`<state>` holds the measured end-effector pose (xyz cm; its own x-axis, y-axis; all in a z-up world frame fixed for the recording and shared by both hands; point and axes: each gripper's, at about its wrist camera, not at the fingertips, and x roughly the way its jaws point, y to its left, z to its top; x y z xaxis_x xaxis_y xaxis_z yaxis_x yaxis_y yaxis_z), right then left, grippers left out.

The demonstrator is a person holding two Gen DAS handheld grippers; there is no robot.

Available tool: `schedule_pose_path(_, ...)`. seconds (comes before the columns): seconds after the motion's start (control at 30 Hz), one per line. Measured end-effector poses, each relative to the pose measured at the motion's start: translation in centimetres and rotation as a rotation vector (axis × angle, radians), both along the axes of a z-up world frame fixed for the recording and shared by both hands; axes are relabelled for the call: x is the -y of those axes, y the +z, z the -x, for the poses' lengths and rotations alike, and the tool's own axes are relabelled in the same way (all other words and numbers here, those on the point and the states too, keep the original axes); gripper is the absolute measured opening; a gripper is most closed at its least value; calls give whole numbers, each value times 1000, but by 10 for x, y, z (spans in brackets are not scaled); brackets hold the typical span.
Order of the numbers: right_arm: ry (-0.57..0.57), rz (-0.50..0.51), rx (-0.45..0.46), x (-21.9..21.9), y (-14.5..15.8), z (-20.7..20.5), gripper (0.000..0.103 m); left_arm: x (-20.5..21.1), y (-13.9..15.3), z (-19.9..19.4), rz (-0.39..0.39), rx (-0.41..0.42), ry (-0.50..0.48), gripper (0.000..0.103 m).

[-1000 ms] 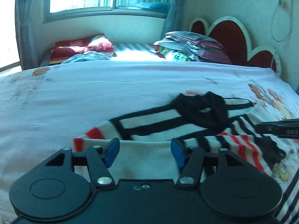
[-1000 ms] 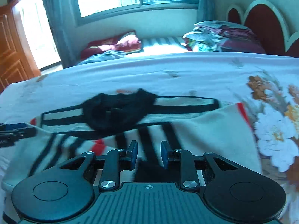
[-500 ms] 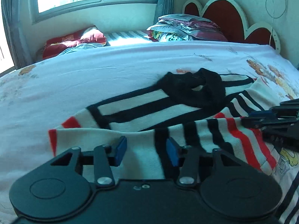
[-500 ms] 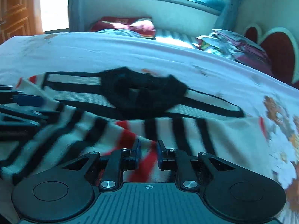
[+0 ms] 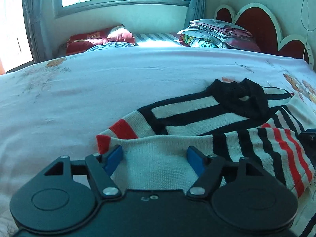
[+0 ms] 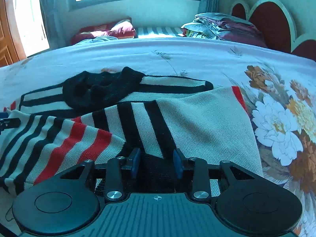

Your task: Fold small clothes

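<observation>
A small cream sweater point(image 5: 197, 118) with black and red stripes and a black collar point(image 5: 241, 98) lies on the bed, both sleeves folded over its body. My left gripper point(image 5: 155, 158) is open, its blue pads over the folded left sleeve. In the right wrist view the sweater point(image 6: 197, 118) fills the middle. My right gripper point(image 6: 157, 162) is open above the sweater's lower part, holding nothing. The right gripper's tip shows at the right edge of the left wrist view point(image 5: 309, 136).
The bed has a white floral sheet point(image 5: 98, 90). A stack of folded bedding point(image 5: 217, 33) and a red pillow point(image 5: 98, 39) lie at the far side. A red headboard point(image 5: 256, 19) stands at the right. A window is behind.
Both grippers have opened wider and let go of the sleeves. The sleeves now lie folded across the sweater. The left gripper has drawn back to the left.
</observation>
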<state>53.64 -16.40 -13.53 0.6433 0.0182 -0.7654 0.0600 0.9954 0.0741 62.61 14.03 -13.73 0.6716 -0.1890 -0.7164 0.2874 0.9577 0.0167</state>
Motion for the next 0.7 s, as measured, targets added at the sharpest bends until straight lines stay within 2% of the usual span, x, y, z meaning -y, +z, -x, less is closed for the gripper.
schedule_pose_path(0.03,-5,15,2,-2,4,1,35,3,6,7,1,16,6,61)
schedule_pose_path(0.07,-14,24,36,-4,12,5,35,8,14,18,35,31,-2,61)
schedule_pose_path(0.13,0,-22,91,-11,25,11,35,29,25,41,54,72,-28,66)
schedule_pose_path(0.23,90,-67,75,-41,24,8,35,66,24,57,67,58,-70,70)
schedule_pose_path(0.3,143,-64,66,-62,20,6,35,86,16,57,42,29,-79,70)
schedule_pose_path(0.33,151,-58,54,-69,16,5,34,93,10,54,28,1,-73,64)
schedule_pose_path(0.37,141,-28,20,-73,8,2,34,98,1,50,-9,-47,-72,65)
schedule_pose_path(0.4,149,-8,16,-75,4,1,34,101,-6,51,-44,-32,-87,69)
schedule_pose_path(0.47,180,47,18,-77,5,4,34,94,-1,54,-29,-33,-89,67)
schedule_pose_path(0.53,145,72,41,-66,13,13,34,81,8,66,-24,4,-79,65)
schedule_pose_path(0.57,100,73,60,-51,15,19,34,74,9,71,-28,5,-76,66)
schedule_pose_path(0.63,53,55,-11,-31,3,20,34,63,-5,75,-46,-29,-62,70)
schedule_pose_path(0.7,68,15,-1,-21,-1,22,34,55,-7,77,4,-13,-45,70)
